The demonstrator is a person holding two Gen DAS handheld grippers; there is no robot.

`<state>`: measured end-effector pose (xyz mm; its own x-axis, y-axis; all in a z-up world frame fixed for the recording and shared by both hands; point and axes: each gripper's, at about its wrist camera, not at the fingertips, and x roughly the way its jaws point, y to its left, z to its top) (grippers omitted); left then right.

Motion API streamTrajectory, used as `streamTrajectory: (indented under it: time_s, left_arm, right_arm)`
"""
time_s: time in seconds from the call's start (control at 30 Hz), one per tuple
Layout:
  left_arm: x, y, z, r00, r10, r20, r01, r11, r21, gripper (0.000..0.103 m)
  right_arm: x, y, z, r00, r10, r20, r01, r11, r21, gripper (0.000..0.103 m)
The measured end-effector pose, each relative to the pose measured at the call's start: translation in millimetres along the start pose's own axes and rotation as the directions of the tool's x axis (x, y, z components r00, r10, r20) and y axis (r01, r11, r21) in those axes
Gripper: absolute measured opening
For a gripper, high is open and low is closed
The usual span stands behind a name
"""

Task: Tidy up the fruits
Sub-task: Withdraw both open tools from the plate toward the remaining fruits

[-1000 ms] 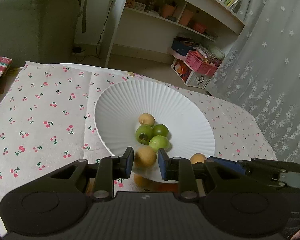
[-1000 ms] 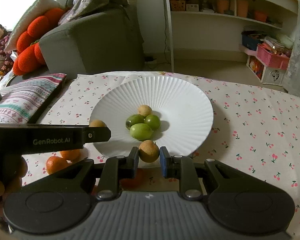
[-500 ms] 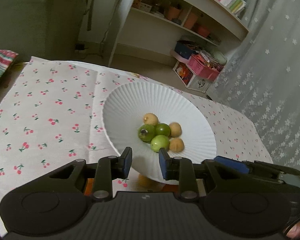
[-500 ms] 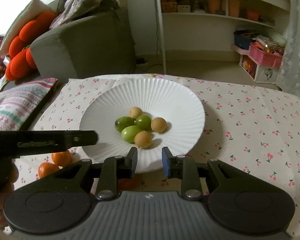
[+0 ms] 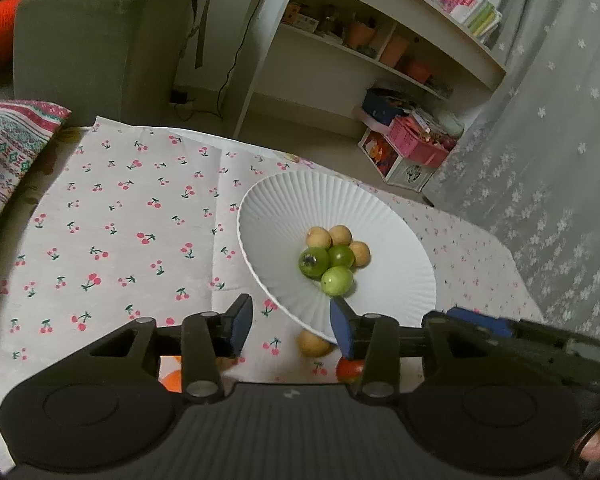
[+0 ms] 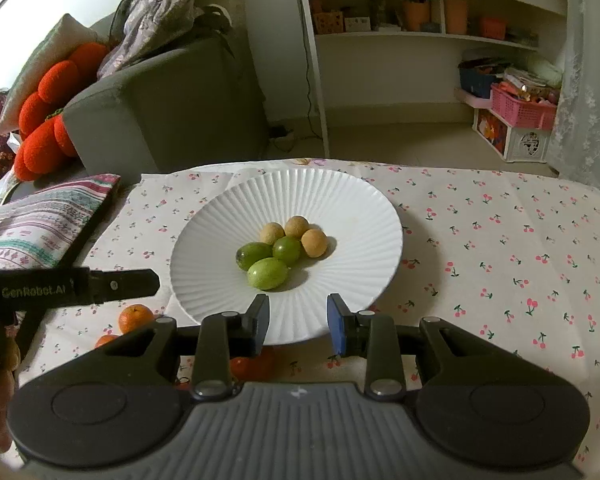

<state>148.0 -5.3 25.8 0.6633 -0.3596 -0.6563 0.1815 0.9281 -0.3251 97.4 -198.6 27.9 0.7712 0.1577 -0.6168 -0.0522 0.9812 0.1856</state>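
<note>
Left tool [image 5: 291, 324]: jaws stood apart with nothing between them, over the near edge of the plate; its body hid the surface beneath.
Right tool [image 6: 297, 324]: jaws apart and empty, poised at the plate's near rim.
Plate [image 6: 340, 200]: white and ribbed, resting on the cherry-print cloth [image 6: 500, 240] that covered the surface.
Green fruits [image 6: 267, 273]: three lay touching in the middle of the plate.
Tan fruits [image 6: 314, 243]: three small round ones sat just behind the green ones, touching them.
Loose tan fruit [image 5: 313, 343]: on the cloth just under the plate's near edge in the left wrist view, partly covered by the rim.
Red fruit [image 5: 349, 369]: beside it on the cloth, half hidden behind the left tool's right finger; its kind could not be told.
Orange fruit [image 6: 136, 317]: near the plate's left rim in the right wrist view; a second one beside it was cut off by the right tool's body.
Orange patch [image 5: 171, 381]: only a sliver showed behind the left tool, too little to identify.
Sofa [image 6: 172, 96]: grey, beyond the surface, its left end cut off by the frame edge.
</note>
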Motion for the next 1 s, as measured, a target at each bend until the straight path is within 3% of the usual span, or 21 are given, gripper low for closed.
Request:
streamTrajectory:
  time_s: [0.37,0.67,1.0]
  left_arm:
    - [-12.2,0.1,-10.6,0.999,0.009,-0.03,-0.009,1.0,0.023,0.042]
    - [-15.4,1.6,-17.8,0.998,0.038,-0.053,-0.036,0.999,0.037,0.048]
    - [-19.5,10.0,-24.0,0.995,0.057,-0.078,-0.056,0.998,0.012,0.069]
  right_arm:
    - [-11.0,13.7,-4.9,0.999,0.046,0.007,-0.046,0.999,-0.029,0.036]
    - [-16.5,10.8,-7.3,0.995,0.096,-0.013,-0.095,0.995,0.024,0.042]
    - [-23.8,9.7,-12.8,0.992,0.123,-0.034,-0.122,0.992,0.035,0.072]
